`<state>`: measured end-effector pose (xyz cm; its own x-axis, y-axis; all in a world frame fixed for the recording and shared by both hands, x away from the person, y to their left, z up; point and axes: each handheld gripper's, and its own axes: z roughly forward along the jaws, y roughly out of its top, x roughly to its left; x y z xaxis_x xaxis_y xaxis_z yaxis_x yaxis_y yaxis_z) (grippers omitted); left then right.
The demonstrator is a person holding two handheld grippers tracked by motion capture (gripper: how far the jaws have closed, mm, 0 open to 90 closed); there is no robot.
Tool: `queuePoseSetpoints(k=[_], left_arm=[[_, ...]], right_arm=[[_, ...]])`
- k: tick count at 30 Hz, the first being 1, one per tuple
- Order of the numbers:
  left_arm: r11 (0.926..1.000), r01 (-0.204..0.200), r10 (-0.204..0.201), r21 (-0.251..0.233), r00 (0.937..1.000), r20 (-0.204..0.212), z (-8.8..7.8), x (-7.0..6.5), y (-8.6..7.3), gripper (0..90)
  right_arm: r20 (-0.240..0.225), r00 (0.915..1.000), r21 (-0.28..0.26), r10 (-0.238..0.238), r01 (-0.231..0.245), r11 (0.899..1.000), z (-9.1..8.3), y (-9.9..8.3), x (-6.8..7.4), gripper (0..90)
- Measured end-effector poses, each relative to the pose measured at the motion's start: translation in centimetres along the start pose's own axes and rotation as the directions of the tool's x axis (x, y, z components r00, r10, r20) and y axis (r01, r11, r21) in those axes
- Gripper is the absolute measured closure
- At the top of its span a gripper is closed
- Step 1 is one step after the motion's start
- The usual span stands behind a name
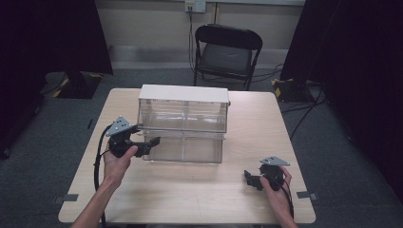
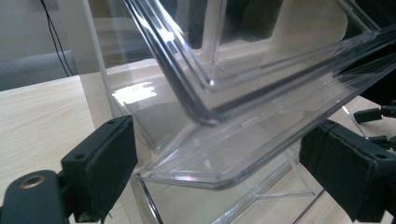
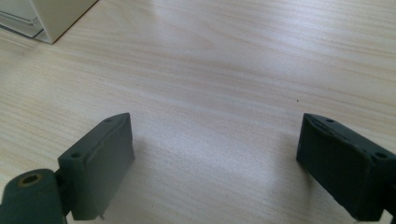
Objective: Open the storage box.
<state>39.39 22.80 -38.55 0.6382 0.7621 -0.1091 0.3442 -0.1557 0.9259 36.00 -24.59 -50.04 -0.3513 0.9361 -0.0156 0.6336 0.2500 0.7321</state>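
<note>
A clear plastic drawer cabinet (image 1: 183,111) with a white top stands at the middle back of the wooden table (image 1: 190,190). Its lower drawer (image 1: 185,148) is pulled out toward me. My left gripper (image 1: 153,142) is at that drawer's left front corner. In the left gripper view the jaws stand wide open, and the clear drawer's rim (image 2: 224,154) lies between them, tilted. My right gripper (image 1: 250,179) is held low over bare table at the front right, well apart from the cabinet. It is open with nothing between its jaws (image 3: 215,158).
A black folding chair (image 1: 227,52) stands behind the table. Black curtains hang at both sides, and cables run across the grey floor. The cabinet's white corner (image 3: 51,18) shows at the upper left of the right gripper view.
</note>
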Motion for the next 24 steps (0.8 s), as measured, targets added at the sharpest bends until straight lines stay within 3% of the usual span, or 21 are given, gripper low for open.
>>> queuePoseSetpoints(k=[6, 12, 24], left_arm=[[0.9993, 0.035, -0.035, -0.010, 0.9993, 0.014, -0.02, 0.15, -0.12, 10.9], [0.9999, 0.013, -0.013, 0.006, 0.9999, 0.002, -0.03, 0.18, -0.02, 12.6], [0.9998, 0.021, -0.021, 0.002, 0.9998, 0.003, -0.06, 0.24, -0.15, 14.2]], right_arm=[[0.000, 1.0000, 0.000, 0.000, 0.000, 1.000, 0.00, 0.00, 0.00, 10.4], [0.000, 1.0000, 0.000, 0.000, 0.000, 1.000, 0.00, 0.00, 0.00, 10.4], [0.000, 1.0000, 0.000, 0.000, 0.000, 1.000, 0.00, 0.00, 0.00, 10.4]])
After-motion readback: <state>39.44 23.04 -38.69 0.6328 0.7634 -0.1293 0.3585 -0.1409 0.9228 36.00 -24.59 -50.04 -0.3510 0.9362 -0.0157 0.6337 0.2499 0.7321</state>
